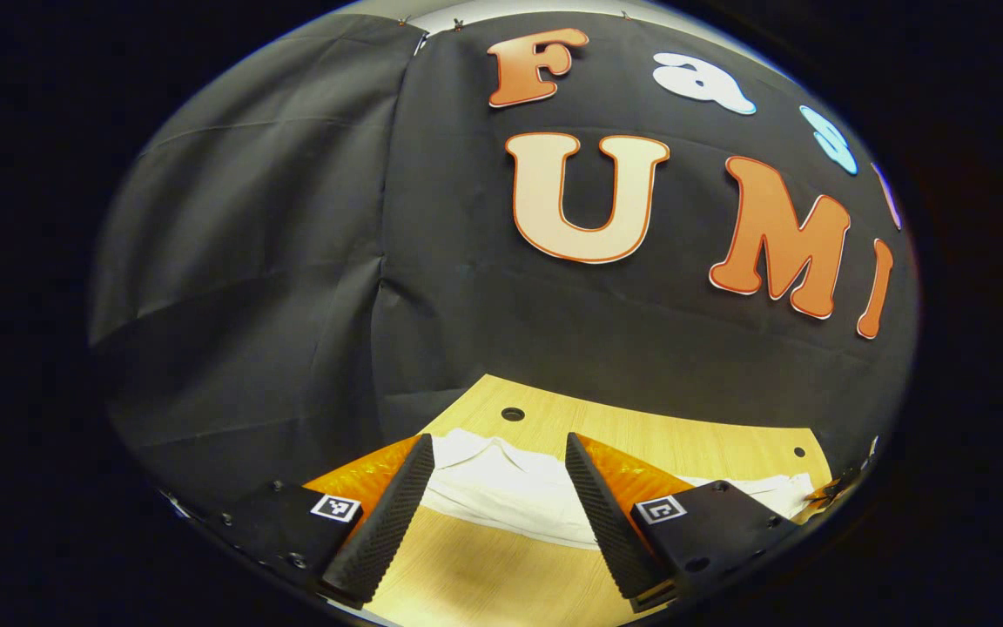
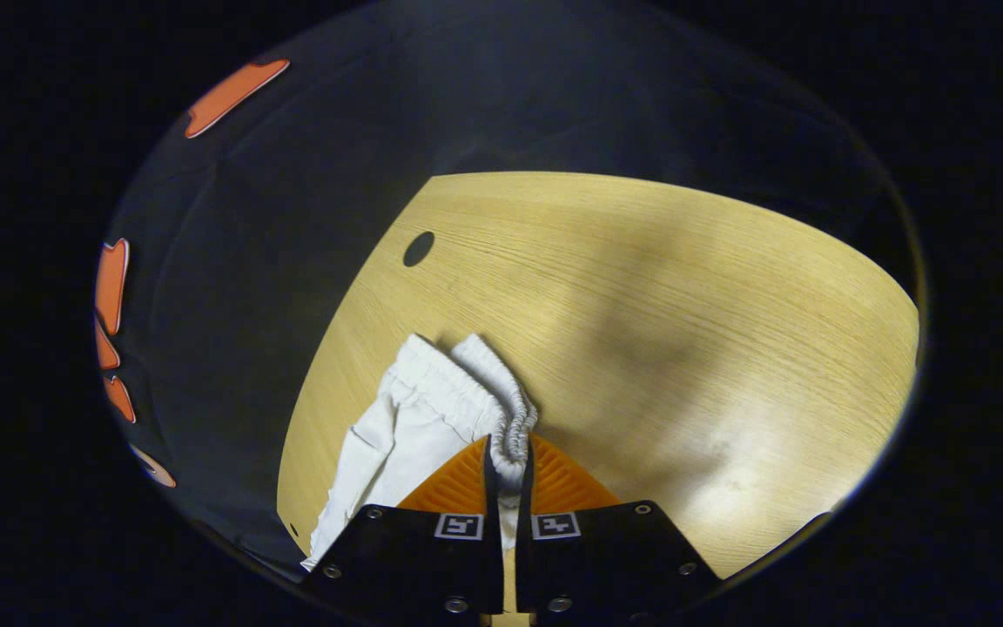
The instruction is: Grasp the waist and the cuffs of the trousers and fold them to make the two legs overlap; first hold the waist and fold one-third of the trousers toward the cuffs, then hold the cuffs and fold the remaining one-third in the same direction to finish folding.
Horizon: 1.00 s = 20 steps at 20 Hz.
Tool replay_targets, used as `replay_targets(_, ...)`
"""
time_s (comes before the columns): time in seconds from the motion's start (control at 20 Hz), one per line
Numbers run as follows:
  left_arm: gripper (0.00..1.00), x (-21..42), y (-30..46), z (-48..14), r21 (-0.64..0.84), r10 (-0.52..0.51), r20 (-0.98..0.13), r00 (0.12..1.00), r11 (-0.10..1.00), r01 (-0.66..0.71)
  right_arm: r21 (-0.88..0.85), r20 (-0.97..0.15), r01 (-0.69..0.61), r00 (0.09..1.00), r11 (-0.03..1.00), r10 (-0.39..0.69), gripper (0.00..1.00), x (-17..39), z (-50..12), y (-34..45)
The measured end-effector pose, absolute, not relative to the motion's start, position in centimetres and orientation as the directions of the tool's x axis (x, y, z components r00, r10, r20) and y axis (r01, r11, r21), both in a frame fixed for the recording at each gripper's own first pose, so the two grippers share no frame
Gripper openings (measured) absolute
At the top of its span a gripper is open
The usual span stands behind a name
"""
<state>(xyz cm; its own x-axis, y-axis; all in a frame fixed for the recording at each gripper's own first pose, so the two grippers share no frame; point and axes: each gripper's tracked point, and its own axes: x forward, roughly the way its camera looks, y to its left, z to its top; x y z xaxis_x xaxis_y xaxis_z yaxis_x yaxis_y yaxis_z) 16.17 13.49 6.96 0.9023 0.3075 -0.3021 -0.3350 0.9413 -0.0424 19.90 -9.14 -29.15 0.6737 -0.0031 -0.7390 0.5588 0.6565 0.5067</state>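
your right gripper (image 2: 504, 457) is pinching the white cotton trousers' (image 2: 414, 427) elastic waist (image 2: 514, 409). your left gripper (image 1: 497, 496) is spread wide above the light wooden table (image 1: 484, 575), holding nothing. looks like early days, no fold visible yet.

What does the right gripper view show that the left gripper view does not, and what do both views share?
The right gripper view shows the right gripper shut on the gathered elastic waistband of the white trousers, and a broad bare part of the wooden table. The left gripper view shows the left gripper open above the table, with the trousers lying flat beyond its fingers. Both share the trousers, the table with its round holes, and the black cloth wall.
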Motion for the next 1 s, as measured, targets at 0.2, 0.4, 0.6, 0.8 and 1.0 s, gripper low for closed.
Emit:
replay_targets(0.2, 0.99, 16.7, 14.7, 6.6, -0.063, 0.290, -0.306, 0.907, 0.944, -0.323, 0.571, -0.660, 0.475, 0.751, 0.670, 0.030, 0.06, 22.3, -23.8, -6.5)
replay_targets(0.4, 0.99, 18.2, 16.9, 5.9, -0.083, 0.250, -0.312, 0.917, 0.954, -0.288, 0.583, -0.604, 0.404, 0.795, 0.706, 0.044, 0.06, 23.5, -19.7, -1.8)
replay_targets(0.6, 0.96, 20.1, 20.5, 5.8, -0.110, 0.210, -0.308, 0.928, 0.961, -0.254, 0.557, -0.545, 0.320, 0.837, 0.766, 0.046, 0.06, 23.3, -15.5, 3.3)
replay_targets(0.8, 0.99, 21.2, 25.4, 5.0, -0.132, 0.187, -0.320, 0.929, 0.962, -0.239, 0.533, -0.508, 0.240, 0.858, 0.812, 0.080, 0.05, 22.5, -12.8, 9.9)
replay_targets(1.0, 0.99, 21.5, 29.2, 5.0, -0.136, 0.171, -0.321, 0.931, 0.965, -0.224, 0.541, -0.510, 0.167, 0.844, 0.824, 0.164, 0.06, 22.3, -12.6, 19.2)
